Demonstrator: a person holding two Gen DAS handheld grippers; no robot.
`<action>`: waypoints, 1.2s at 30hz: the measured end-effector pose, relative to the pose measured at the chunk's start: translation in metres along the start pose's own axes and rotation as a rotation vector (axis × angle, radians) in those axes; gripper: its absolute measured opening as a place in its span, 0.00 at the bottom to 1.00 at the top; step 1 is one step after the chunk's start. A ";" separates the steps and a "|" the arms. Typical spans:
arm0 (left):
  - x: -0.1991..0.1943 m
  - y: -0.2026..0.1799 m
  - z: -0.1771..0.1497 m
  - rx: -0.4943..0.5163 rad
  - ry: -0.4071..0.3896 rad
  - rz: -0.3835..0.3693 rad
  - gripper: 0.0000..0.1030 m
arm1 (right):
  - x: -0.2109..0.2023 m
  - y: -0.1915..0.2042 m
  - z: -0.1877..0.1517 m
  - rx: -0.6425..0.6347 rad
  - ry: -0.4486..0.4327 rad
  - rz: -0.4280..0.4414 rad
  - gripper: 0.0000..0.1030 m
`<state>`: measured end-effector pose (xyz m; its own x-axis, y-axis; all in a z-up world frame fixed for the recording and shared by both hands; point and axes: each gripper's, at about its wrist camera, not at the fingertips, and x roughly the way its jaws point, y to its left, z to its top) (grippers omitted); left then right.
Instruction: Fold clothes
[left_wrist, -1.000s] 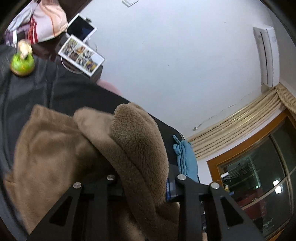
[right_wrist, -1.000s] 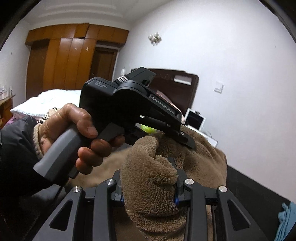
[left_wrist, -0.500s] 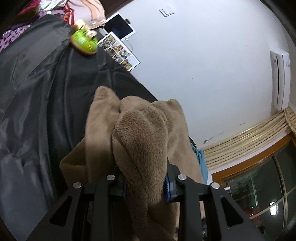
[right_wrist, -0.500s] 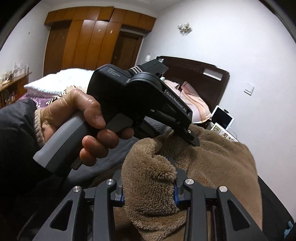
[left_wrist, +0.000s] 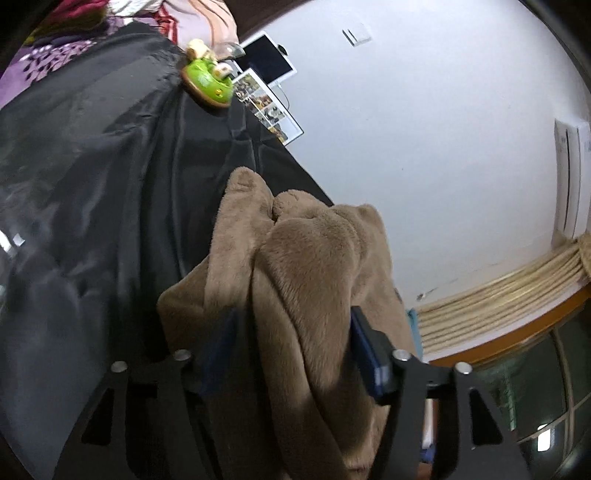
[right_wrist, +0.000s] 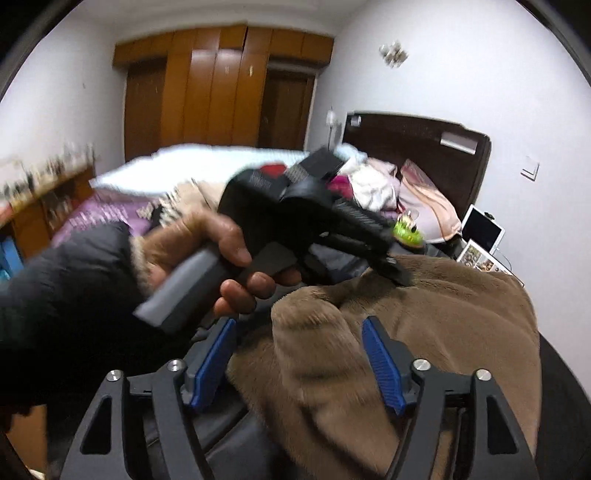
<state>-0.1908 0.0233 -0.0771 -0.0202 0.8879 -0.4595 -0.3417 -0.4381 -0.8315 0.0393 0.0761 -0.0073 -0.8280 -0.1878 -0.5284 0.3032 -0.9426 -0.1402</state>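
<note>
A brown fleece garment (left_wrist: 314, 258) lies bunched on a black cloth-covered surface (left_wrist: 92, 184). A thick fold of it runs between the blue pads of my left gripper (left_wrist: 293, 339), whose jaws stand apart with a dark gap on the left side. In the right wrist view the same garment (right_wrist: 443, 314) has a fold between the spread fingers of my right gripper (right_wrist: 299, 347), which is open. A hand (right_wrist: 207, 251) holds the left gripper (right_wrist: 397, 271), its tip resting on the fleece.
A green toy (left_wrist: 207, 79) sits at the far end of the black cloth, beside a tablet (left_wrist: 267, 62) and a photo sheet (left_wrist: 269, 107). A blue cloth (left_wrist: 413, 325) peeks out behind the fleece. A bed (right_wrist: 221, 158) piled with clothes and a wooden wardrobe (right_wrist: 214, 88) stand behind.
Both grippers, shut on fleece folds before, have now opened. The garment has come down onto the black cloth and both views have swung lower toward it.
</note>
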 end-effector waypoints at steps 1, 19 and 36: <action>-0.008 0.000 -0.003 -0.011 -0.013 -0.001 0.78 | -0.013 -0.005 -0.005 0.008 -0.020 -0.014 0.74; -0.033 -0.061 -0.091 0.098 0.027 0.039 0.81 | -0.069 -0.107 -0.067 0.276 -0.001 -0.281 0.78; -0.051 -0.022 -0.121 -0.001 -0.103 0.007 0.32 | -0.081 -0.103 -0.071 0.260 -0.034 -0.307 0.78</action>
<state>-0.0684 -0.0292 -0.0731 -0.1192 0.8948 -0.4304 -0.3401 -0.4440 -0.8290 0.1089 0.2085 -0.0092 -0.8779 0.1086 -0.4664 -0.0867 -0.9939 -0.0682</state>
